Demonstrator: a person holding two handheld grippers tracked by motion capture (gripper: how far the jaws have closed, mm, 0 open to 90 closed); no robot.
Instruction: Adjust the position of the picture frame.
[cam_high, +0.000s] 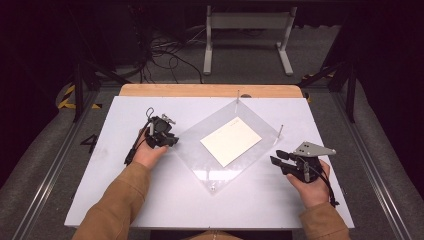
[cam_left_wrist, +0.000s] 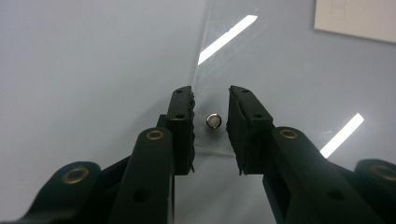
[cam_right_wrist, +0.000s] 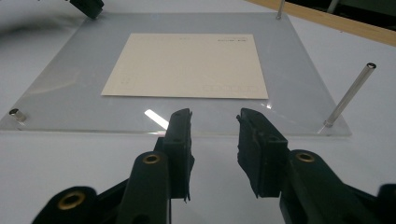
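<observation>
left gripper (cam_left_wrist: 210, 121) fingers apart around a corner pin (cam_left_wrist: 213, 121); right gripper (cam_right_wrist: 214, 140) fingers apart before the clear sheet's (cam_right_wrist: 299, 88) near edge.

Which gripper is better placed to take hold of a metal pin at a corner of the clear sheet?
Left. The left gripper has a short metal pin between its jaws, not yet touched. The right gripper faces the clear sheet edge, with pins off to its sides.

The high view looks forward and down from above the person's side onto the whole white table (cam_high: 150, 200). The left gripper view sits close, looking steeply down at a corner of the clear sheet (cam_left_wrist: 289, 79). The right gripper view looks low and nearly level across the same clear sheet (cam_right_wrist: 299, 60). All three views share the sheet and the paper (cam_right_wrist: 187, 65) on it.
</observation>
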